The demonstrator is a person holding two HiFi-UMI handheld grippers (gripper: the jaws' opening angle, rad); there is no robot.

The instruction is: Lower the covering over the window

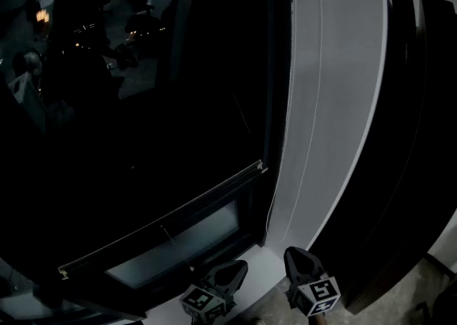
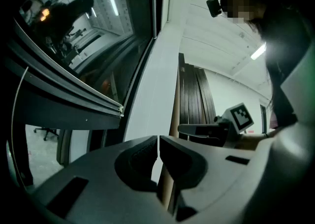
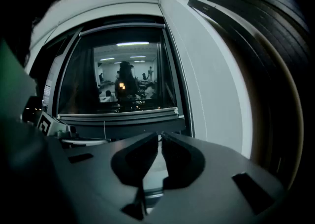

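Covering (image 1: pixel 143 138) looks nearly down: its bottom rail (image 1: pixel 164 225) sits low on the window, w/ only a pale strip of bare glass (image 1: pixel 178 248) under it, so approx. the last bit is left. Left gripper (image 1: pixel 232 271) & right gripper (image 1: pixel 296 256) hang side by side near the sill (image 1: pixel 264 256), pointing up at the window; both jaws closed on nothing

- Pale sill (image 1: pixel 265 263) runs below the dark window frame (image 1: pixel 246 234), which stands directly on it.
- White wall strip (image 1: pixel 328 102) meets the sill's right end.
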